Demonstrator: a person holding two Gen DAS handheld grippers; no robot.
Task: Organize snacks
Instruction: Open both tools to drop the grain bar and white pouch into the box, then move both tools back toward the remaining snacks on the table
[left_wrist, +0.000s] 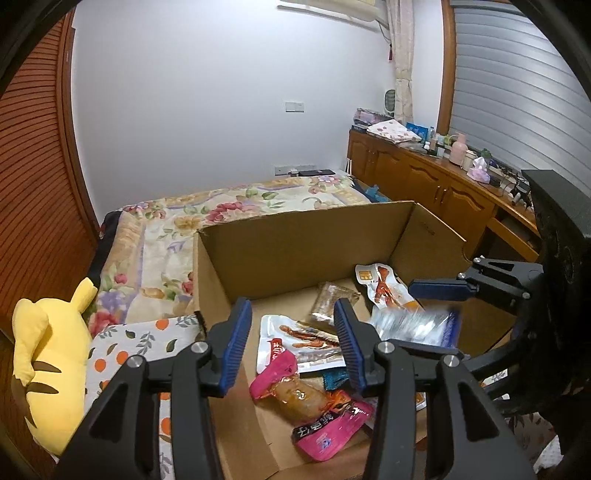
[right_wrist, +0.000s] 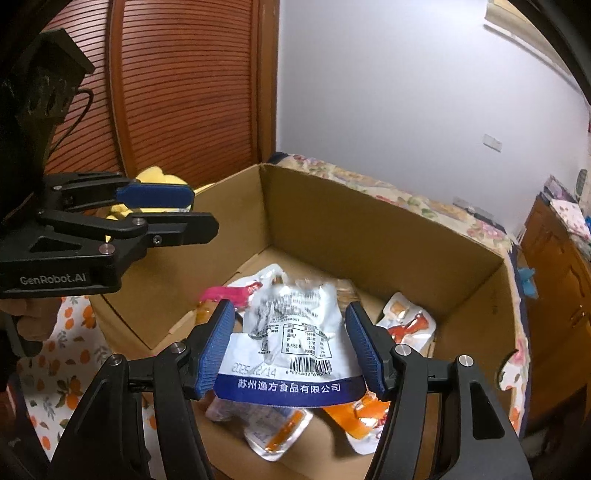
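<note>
Cardboard box, one, fills mid-frame and holds at least five snack packets. Centre frame, the right gripper clasps a sixth, the white-and-blue packet, above them. Lower centre, the left gripper hangs released, empty.

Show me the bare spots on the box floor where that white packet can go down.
Bare cardboard lies along the left wall of the cardboard box, beside the pink packet, and at the back corner. The middle and right are crowded with packets. The right tool grips the white packet.
</note>
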